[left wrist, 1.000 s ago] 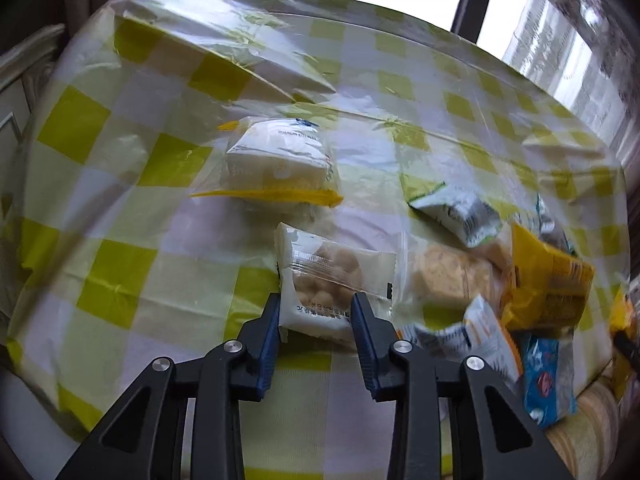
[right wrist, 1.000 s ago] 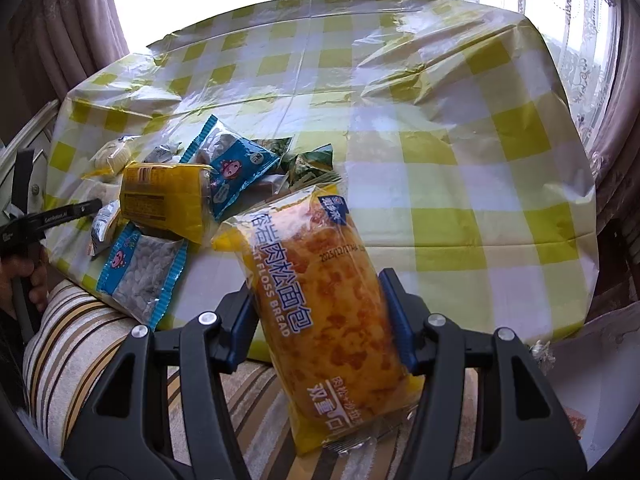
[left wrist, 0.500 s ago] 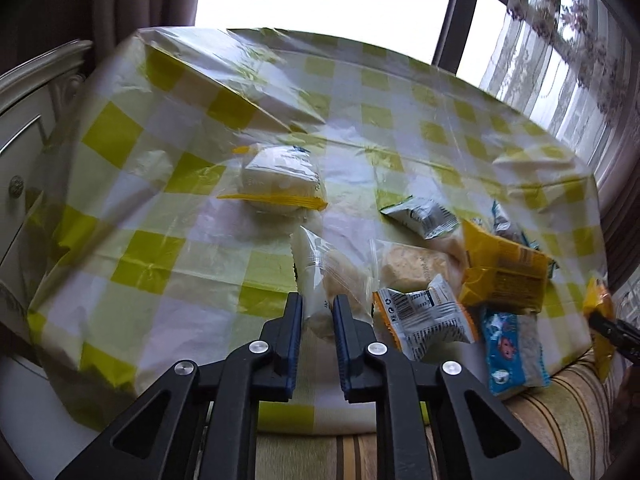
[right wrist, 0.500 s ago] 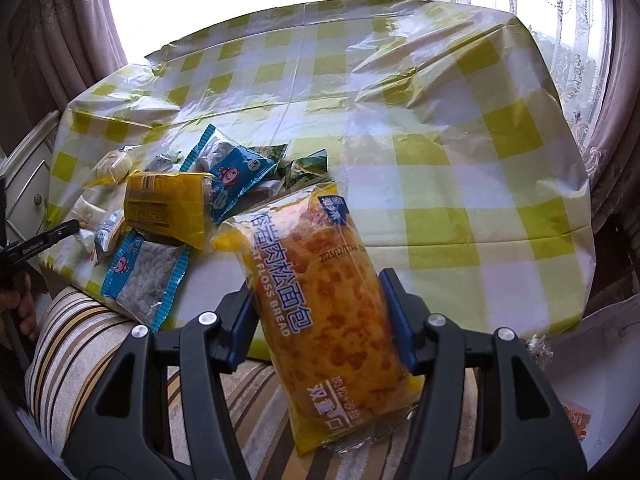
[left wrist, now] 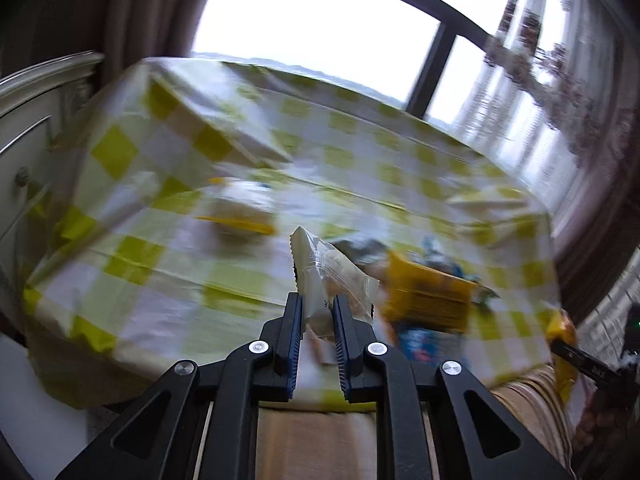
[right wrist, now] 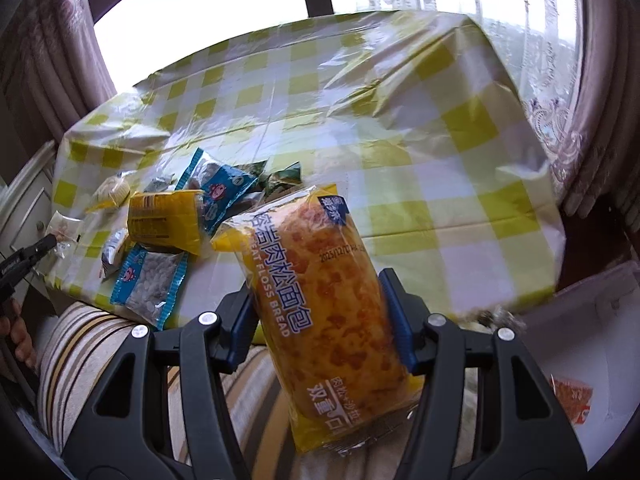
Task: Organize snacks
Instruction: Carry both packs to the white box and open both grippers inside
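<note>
Two packets in hand, both clear of the surface point(right wrist: 460, 184); step judged as carry-off from the snack pile.

Left claw point(left wrist: 316, 322) clenched on a small clear cookie packet point(left wrist: 332, 276), pinched at its lower end, upper end standing free and tilted away from camera. Right claw point(right wrist: 320, 312) grasping a yellow meat floss bread pack point(right wrist: 320, 292) across its width, pack held over the near edge of the surface, to the right of the yellow bag point(right wrist: 166, 216). Landmark: yellow bag in the pile. Blue packet of white pieces point(right wrist: 150, 284) just in front of it at the near edge; second blue packet point(right wrist: 218, 186) touching it behind; pale bun pack point(right wrist: 114, 190) to its left, apart. Left view blurred, finer detail unreadable. No bin or tray in view, so destination unknown. Next move, as judged: firm grip on both, level carry to a sorting spot, set down before release; thin cookie packet likely to swing or slip, bread pack soft and easily crushed.
</note>
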Demonstrator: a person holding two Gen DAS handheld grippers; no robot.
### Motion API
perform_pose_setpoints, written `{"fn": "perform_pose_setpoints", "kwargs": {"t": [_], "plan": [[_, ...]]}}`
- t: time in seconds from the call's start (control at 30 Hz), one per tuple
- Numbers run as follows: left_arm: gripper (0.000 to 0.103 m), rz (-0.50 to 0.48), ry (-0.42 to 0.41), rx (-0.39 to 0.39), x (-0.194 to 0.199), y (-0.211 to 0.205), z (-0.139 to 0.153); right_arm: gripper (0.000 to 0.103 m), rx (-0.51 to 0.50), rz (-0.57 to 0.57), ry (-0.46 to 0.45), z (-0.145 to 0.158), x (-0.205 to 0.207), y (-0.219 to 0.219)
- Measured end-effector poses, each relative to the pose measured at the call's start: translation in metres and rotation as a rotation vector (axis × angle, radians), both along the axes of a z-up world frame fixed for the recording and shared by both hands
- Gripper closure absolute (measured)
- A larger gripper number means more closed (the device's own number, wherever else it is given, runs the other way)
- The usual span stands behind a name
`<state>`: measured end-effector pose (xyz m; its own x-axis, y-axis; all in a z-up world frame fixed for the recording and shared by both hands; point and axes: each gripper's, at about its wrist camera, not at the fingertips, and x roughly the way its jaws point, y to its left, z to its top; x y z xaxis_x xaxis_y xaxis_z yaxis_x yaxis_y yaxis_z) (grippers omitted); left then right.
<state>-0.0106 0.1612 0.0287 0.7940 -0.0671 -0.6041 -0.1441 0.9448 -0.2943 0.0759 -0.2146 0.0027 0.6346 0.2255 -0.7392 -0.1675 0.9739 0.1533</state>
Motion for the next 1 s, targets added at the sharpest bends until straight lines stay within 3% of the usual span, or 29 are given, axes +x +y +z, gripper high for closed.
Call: {"fn": "perform_pose_setpoints", "kwargs": {"t": [0.27,0.63,0.77,1.0], "plan": [[0.087,-0.261,-0.009,-0.086,0.013,-0.097,0.006,0.042,-0.023,-0.109,0.01,0.009,-0.032,-0.056],[0.087,-0.578,0.051,-0.196,0.029,-0.231,0.001,0.042,-0.086,-0.307,0.056,0.0,-0.068,-0.151],[0.086,-0.679,0.085,-0.201,0.031,-0.275,-0.003,0.042,-0.139,-0.362,0.073,-0.006,-0.077,-0.169],[0.086,-0.802,0.126,-0.18,0.031,-0.33,-0.01,0.042,-0.139,-0.415,0.098,-0.013,-0.088,-0.19]]}}
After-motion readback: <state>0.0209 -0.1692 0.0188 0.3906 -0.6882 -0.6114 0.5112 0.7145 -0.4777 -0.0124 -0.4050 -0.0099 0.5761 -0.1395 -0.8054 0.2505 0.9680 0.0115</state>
